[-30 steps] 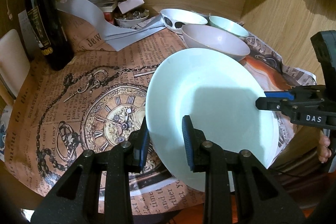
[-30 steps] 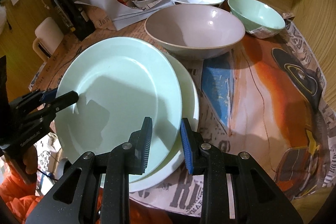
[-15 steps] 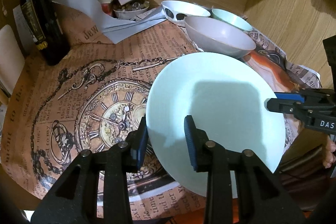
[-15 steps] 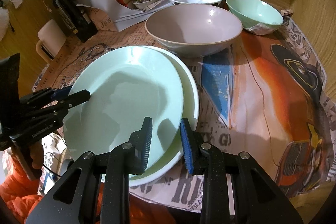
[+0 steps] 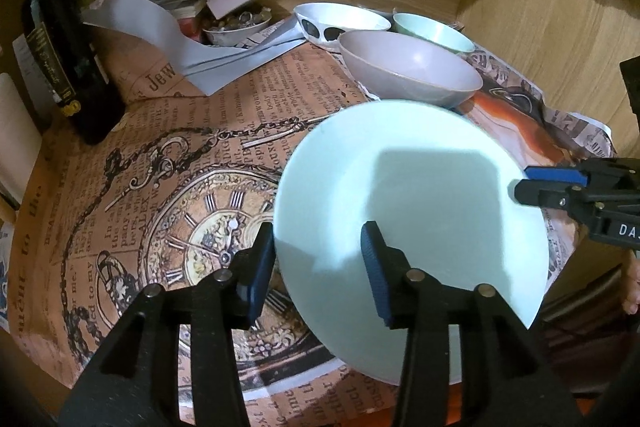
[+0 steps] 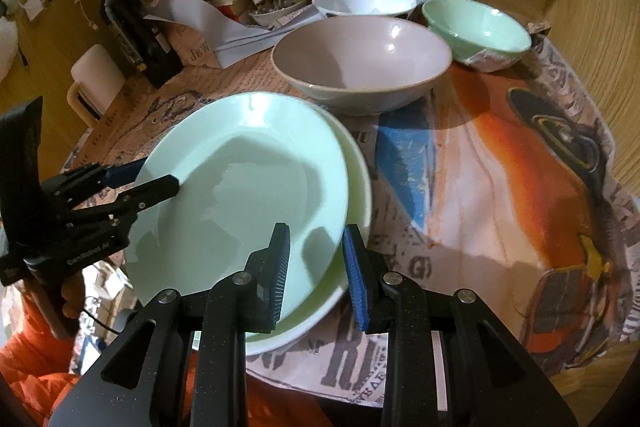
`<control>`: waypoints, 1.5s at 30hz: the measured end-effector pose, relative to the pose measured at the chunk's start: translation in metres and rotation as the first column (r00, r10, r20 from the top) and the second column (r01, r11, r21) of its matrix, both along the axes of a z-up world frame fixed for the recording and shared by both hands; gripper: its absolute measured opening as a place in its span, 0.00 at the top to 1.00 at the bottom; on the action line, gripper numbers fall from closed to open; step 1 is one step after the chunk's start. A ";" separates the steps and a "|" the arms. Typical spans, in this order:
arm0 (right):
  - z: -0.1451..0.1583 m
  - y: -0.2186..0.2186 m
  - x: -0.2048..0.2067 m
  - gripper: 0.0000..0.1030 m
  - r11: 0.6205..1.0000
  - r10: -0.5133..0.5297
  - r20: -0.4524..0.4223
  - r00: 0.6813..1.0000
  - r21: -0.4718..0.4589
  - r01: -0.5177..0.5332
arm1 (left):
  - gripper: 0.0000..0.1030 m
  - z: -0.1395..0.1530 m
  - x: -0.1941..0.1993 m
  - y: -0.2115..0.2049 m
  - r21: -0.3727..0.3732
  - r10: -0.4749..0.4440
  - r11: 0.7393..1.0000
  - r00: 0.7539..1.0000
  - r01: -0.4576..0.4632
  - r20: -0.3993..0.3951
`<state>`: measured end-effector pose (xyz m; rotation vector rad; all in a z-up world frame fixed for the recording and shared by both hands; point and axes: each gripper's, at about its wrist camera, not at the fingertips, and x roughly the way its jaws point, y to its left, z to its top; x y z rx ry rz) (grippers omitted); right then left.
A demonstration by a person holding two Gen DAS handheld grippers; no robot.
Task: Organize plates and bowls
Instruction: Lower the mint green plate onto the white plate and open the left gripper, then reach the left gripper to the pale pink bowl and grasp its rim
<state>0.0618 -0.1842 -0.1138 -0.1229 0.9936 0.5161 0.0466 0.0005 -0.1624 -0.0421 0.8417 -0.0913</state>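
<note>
A pale mint plate (image 5: 416, 183) (image 6: 240, 195) is held tilted just over a white plate (image 6: 356, 187) on the table. My left gripper (image 5: 318, 259) has its jaws either side of the mint plate's left rim, with a gap showing. It also shows in the right wrist view (image 6: 156, 179). My right gripper (image 6: 314, 263) straddles the near rims of both plates, jaws apart. It also shows in the left wrist view (image 5: 524, 185). Behind stand a grey-pink bowl (image 6: 360, 63), a mint bowl (image 6: 476, 27) and a white bowl (image 6: 364, 1).
A dark bottle (image 5: 72, 59) stands at the far left beside a white mug (image 6: 96, 79). Papers, a small box and a dish of small items (image 5: 236, 23) are piled at the back. Wooden walls (image 5: 540, 27) close the back and right. Newspaper covers the table.
The mint plate has dropped lower and moved right over the white plate, and it now lies flatter. Both grippers moved with it.
</note>
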 end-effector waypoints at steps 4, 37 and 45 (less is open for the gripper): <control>0.018 -0.008 -0.003 0.69 1.000 -0.028 0.084 0.996 0.011 0.027 | 0.56 0.015 -0.002 0.007 -0.007 0.012 1.000 0.999 -0.012 0.040; 0.026 -0.029 0.105 0.35 0.975 -0.220 0.229 0.948 0.095 0.203 | 0.20 0.054 0.143 -0.003 -0.017 -0.019 1.000 1.000 0.020 0.022; 0.009 -0.029 0.123 0.35 0.979 -0.195 0.157 0.968 0.095 0.181 | 0.20 0.036 0.170 -0.014 -0.015 -0.061 0.998 0.997 0.060 -0.049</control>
